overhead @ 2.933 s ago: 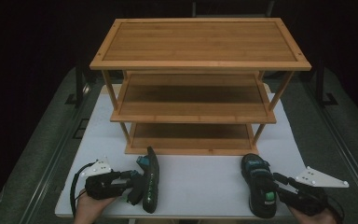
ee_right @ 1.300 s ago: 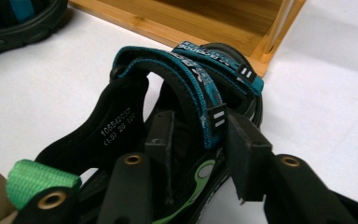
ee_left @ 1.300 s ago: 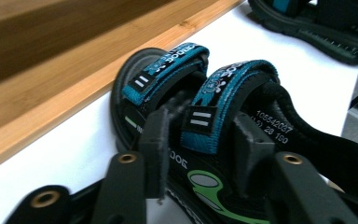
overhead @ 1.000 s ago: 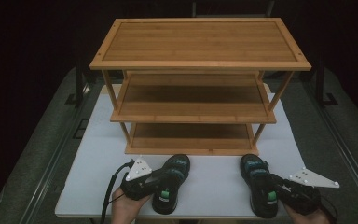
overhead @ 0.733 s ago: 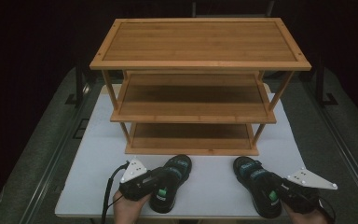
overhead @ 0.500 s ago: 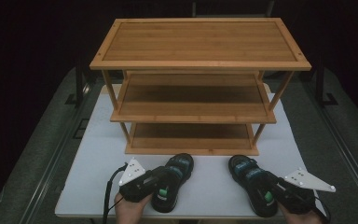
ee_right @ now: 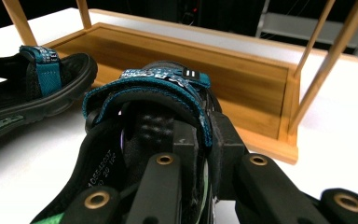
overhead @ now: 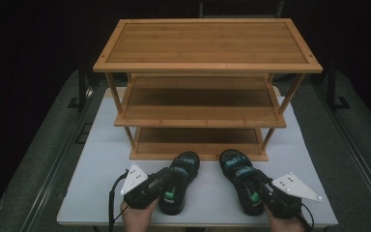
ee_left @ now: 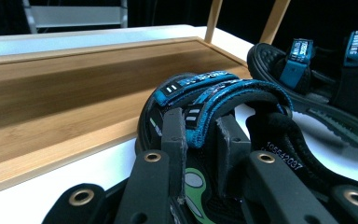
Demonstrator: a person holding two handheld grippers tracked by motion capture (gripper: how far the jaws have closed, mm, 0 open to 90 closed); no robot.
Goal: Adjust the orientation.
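1. Both grippers are clamped on sandals: the left gripper (overhead: 170, 180) pinches a strap of the left sandal (overhead: 178, 180), the right gripper (overhead: 252, 186) a strap of the right sandal (overhead: 241, 180).
2. Seen from the high view, the sandals lie on the white table (overhead: 101, 159) at six o'clock of the wooden rack (overhead: 207, 104), near its bottom shelf.
3. Left sandal's toe points to one o'clock, right sandal's to eleven; they lie near each other, not touching.

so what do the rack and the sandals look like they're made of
The rack looks like bamboo or light wood with a smooth satin finish: fine straight grain, warm honey tone. The left sandal and right sandal have teal woven fabric straps with stitched edges over black matte soles, probably foam or rubber, textured on the footbed.
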